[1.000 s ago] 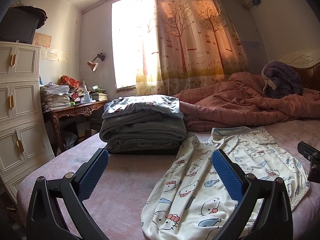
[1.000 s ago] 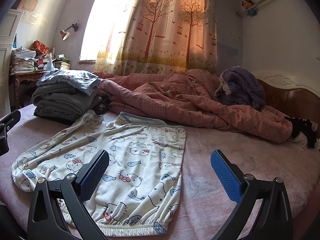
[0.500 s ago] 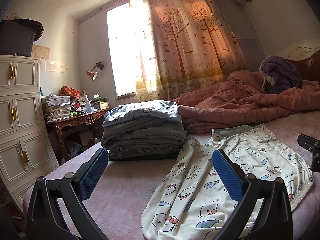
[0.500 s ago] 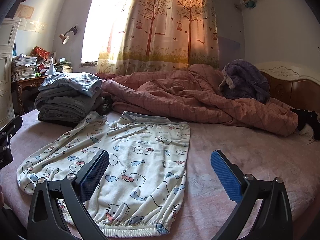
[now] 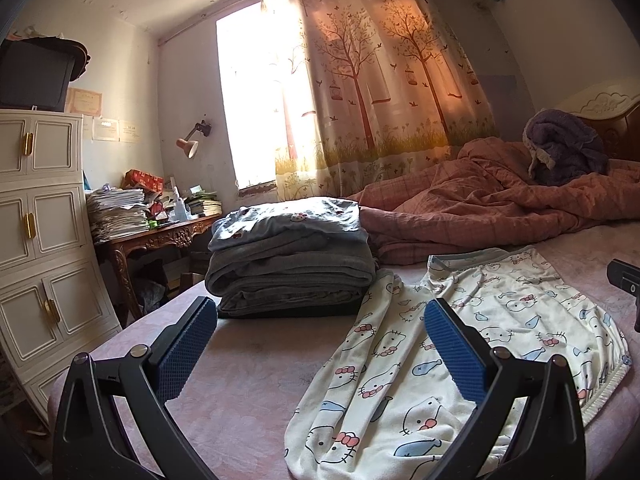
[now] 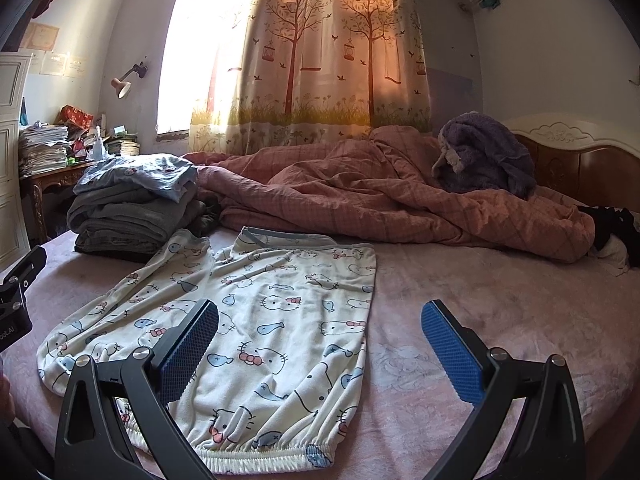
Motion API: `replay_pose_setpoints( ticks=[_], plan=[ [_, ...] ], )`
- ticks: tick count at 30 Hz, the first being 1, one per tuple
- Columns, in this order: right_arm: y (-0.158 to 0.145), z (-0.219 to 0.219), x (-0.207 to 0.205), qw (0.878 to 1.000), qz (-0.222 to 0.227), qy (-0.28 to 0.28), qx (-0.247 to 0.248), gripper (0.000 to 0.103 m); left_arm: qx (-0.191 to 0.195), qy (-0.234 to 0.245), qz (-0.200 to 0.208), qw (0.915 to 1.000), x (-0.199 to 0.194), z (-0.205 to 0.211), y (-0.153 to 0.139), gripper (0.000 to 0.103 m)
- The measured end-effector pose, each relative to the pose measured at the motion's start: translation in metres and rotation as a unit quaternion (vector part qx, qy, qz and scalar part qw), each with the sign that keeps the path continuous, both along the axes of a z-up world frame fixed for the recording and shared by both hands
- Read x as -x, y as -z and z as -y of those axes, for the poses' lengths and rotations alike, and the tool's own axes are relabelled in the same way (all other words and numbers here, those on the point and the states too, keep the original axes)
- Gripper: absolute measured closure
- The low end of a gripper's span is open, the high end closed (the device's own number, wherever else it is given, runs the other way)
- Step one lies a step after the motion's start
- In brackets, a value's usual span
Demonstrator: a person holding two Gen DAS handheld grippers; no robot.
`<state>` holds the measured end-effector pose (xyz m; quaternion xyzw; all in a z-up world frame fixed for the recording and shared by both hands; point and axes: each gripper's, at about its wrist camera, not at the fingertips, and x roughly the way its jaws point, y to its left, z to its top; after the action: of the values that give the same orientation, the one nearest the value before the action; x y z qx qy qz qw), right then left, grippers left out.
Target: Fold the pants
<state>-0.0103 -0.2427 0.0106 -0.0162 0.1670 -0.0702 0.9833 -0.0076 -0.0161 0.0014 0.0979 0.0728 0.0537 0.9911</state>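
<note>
Hovering above the pink bed (image 6: 460, 304), both grippers had drawn slightly back and up over the last second, so more of the room showed in each view while the pants (image 6: 256, 320) lay unmoved. The left gripper (image 5: 320, 344) stood wide open, empty, over the bare sheet and one trouser leg; the right gripper (image 6: 320, 344) was equally spread and empty, its left finger above the near hem. The pants lay flat beside the pile of folded clothes (image 5: 292, 264), apparently still awaiting a first grasp.
</note>
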Motion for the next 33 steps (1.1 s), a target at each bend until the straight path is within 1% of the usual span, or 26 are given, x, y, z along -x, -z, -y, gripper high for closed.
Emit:
replay_pose_setpoints(
  ticks=[10,16,24,30,33],
  plan=[
    [0.000,0.001,0.001,1.000,0.001,0.000,0.000,0.001,0.001,-0.002,-0.003,1.0000,-0.002,-0.002,0.001,0.000],
    [-0.002,0.002,0.002,1.000,0.003,0.001,0.001,0.001,0.001,-0.013,-0.005,0.9999,-0.004,-0.004,0.004,0.000],
    [-0.013,0.003,0.014,0.999,0.036,0.011,0.005,0.001,-0.018,-0.009,0.007,0.9998,0.002,0.005,0.004,0.000],
    [-0.017,0.000,0.026,0.997,0.071,0.006,0.012,0.001,-0.023,-0.004,0.007,0.9997,0.002,0.008,0.003,0.000],
    [-0.018,0.002,0.027,0.996,0.083,0.004,0.004,0.001,-0.025,0.008,0.007,0.9996,0.001,0.010,0.004,0.000]
  ],
)
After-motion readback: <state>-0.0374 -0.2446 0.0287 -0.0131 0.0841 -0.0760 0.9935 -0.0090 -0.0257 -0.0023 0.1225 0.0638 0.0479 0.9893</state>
